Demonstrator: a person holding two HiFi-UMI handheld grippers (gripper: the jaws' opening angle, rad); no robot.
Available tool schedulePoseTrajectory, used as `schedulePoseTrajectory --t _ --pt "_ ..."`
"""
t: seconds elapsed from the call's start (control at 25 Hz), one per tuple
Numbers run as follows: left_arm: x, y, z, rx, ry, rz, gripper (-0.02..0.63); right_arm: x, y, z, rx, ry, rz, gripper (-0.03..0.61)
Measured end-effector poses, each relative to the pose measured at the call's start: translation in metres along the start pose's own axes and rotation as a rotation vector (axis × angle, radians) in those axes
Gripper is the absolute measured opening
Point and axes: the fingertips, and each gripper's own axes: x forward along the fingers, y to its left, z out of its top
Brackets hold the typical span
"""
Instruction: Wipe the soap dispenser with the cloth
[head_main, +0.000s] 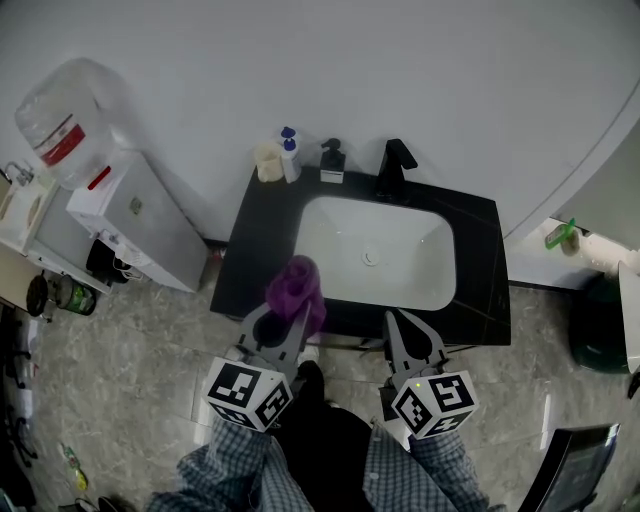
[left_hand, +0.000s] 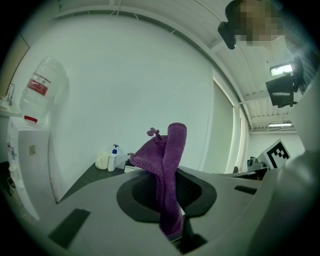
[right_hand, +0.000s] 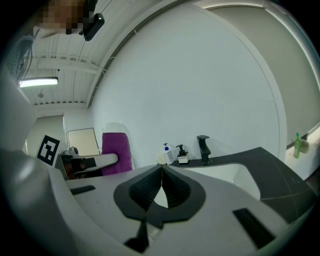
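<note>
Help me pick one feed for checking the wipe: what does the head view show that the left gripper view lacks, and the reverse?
Only the head view: the white rectangular sink basin, the black angular faucet and the black pump of the soap dispenser. Only the left gripper view: the bright ceiling light panel. Both: the purple terry cloth clamped in the left gripper, the white bottle with a blue pump and the clear plastic water jug.

A plain white wall (head_main: 400, 60) backs the black surface (head_main: 480, 270) holding a white sink (head_main: 420, 275). The floor (head_main: 130, 350) is grey tile, and a water cooler (head_main: 135, 220) stands at the left.
</note>
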Motion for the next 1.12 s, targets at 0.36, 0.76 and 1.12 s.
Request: schedulePoseTrajectory --t 0.36,0.76,1.12 --pt "0.061 0.040 0.011 -0.009 0.013 -0.023 0.060 0.060 -0.025 0.015 0.000 0.016 -0.025 0.018" --pt "0.139 0.110 0.024 -0.026 0.056 -0.054 0.060 0.161 -0.049 0.035 0.016 0.046 -0.058 0.018" --pt "0.192 0.159 0.021 -0.052 0.101 -0.081 0.060 0.227 -0.063 0.037 0.036 0.082 -0.088 0.018"
